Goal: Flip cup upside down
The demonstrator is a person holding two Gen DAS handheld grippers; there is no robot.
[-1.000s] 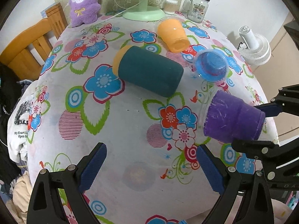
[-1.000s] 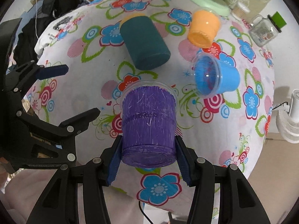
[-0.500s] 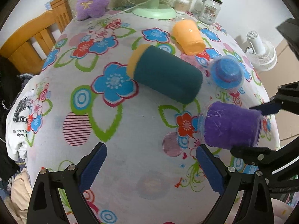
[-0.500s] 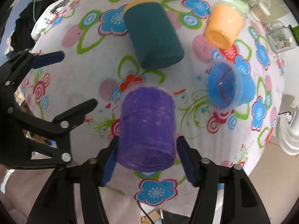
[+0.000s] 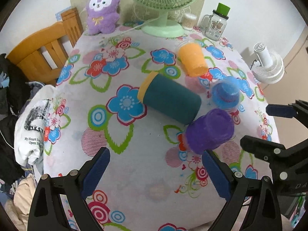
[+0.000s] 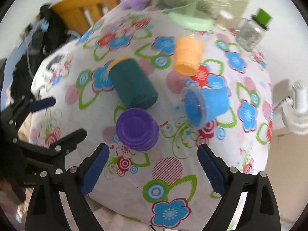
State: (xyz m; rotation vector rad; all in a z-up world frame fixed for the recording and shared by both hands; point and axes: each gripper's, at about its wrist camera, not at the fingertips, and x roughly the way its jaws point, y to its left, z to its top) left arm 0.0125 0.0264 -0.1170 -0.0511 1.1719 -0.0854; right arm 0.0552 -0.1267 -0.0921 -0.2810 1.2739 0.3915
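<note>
The purple cup (image 5: pixel 208 132) stands upside down on the flowered tablecloth, base up; it also shows in the right wrist view (image 6: pixel 137 129). My right gripper (image 6: pixel 153 170) is open and empty, drawn back just short of the cup; it shows at the right edge of the left wrist view (image 5: pixel 267 127). My left gripper (image 5: pixel 156 172) is open and empty, low over the cloth to the cup's left. A teal cup (image 5: pixel 169 100), an orange cup (image 5: pixel 192 59) and a blue cup (image 5: pixel 226 94) lie on their sides behind it.
A green fan (image 5: pixel 163 27), a purple plush toy (image 5: pixel 102 9) and a glass jar (image 5: pixel 215 25) stand at the table's far edge. A wooden chair (image 5: pixel 38 53) with clothes is on the left. A white fan (image 5: pixel 267 65) stands beyond the right edge.
My right gripper turned the purple cup over, set it down on its rim, opened and pulled back. The left gripper stayed open and shifted a little.
</note>
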